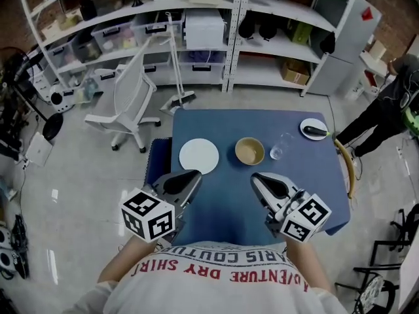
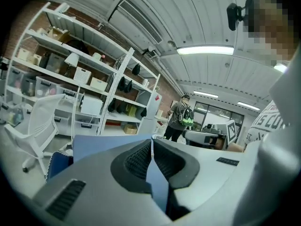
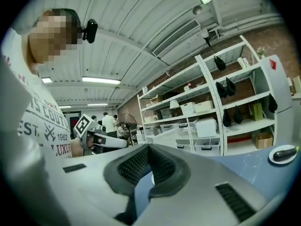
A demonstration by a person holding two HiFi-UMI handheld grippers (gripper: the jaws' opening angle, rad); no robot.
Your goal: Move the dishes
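On the blue table (image 1: 222, 205) a white plate (image 1: 198, 156), a tan bowl (image 1: 249, 151) and a clear glass (image 1: 277, 150) stand in a row. A small white plate (image 1: 313, 129) with a dark item on it sits at the far right corner; it also shows in the right gripper view as the small plate (image 3: 283, 154). My left gripper (image 1: 190, 178) hovers over the table's near left, just short of the white plate, with its jaws closed together and nothing in them (image 2: 151, 142). My right gripper (image 1: 258, 177) hovers near the bowl, shut and empty (image 3: 149, 147).
A white office chair (image 1: 127, 103) stands beyond the table's left corner. Shelving (image 1: 216, 25) lines the back wall. A person in dark clothes (image 1: 389, 106) stands at the far right. A wooden chair back (image 1: 347, 165) hugs the table's right edge, and a blue cushion (image 1: 159, 159) its left.
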